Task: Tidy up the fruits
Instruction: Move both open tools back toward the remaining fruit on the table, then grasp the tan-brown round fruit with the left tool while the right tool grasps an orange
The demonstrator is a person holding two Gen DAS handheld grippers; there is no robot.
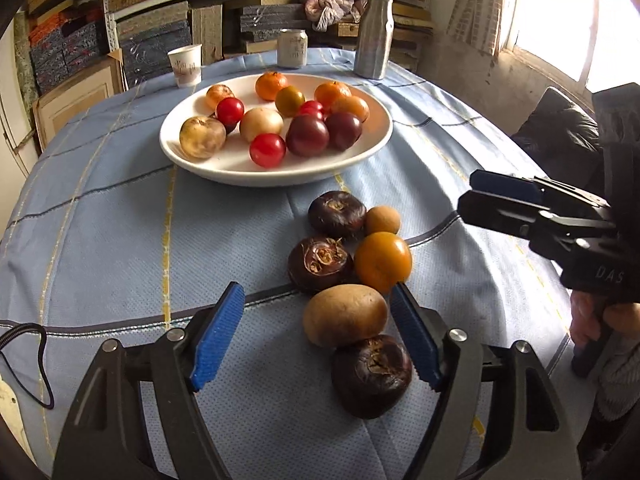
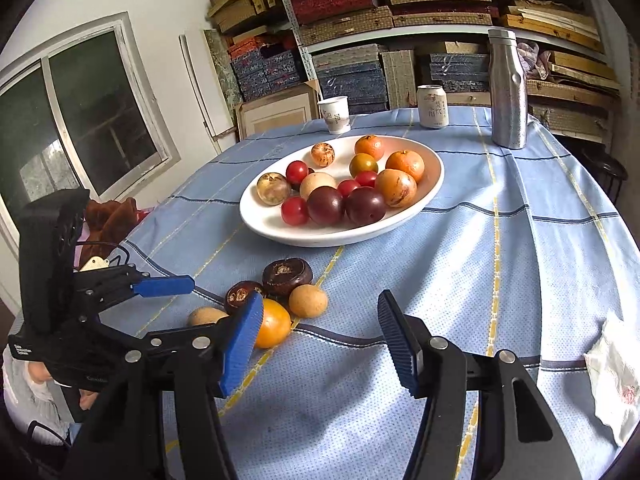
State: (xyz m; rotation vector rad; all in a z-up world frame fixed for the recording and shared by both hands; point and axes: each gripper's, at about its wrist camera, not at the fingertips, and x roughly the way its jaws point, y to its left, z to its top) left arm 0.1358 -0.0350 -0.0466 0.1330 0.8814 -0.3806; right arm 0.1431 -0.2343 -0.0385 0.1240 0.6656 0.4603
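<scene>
A white plate [image 1: 208, 162] holds several fruits: oranges, red tomatoes, dark plums, pale round fruits. In front of it on the blue cloth lie loose fruits: three dark water chestnuts [image 1: 337, 213], a yellow-orange tomato [image 1: 383, 260], a small tan round fruit [image 1: 382, 220] and a tan oval fruit [image 1: 345, 315]. My left gripper [image 1: 318, 320] is open, its jaws on either side of the tan oval fruit, just above the cloth. My right gripper [image 2: 320, 334] is open and empty, to the right of the loose fruits [image 2: 272, 322]. The plate [image 2: 434, 184] lies beyond it.
A paper cup [image 1: 185, 65], a drink can [image 1: 293, 48] and a metal bottle [image 1: 375, 34] stand behind the plate. Shelves of boxes fill the back wall. A white wrapper [image 2: 616, 376] lies at the table's right edge. A black cable [image 1: 28, 360] hangs at the left.
</scene>
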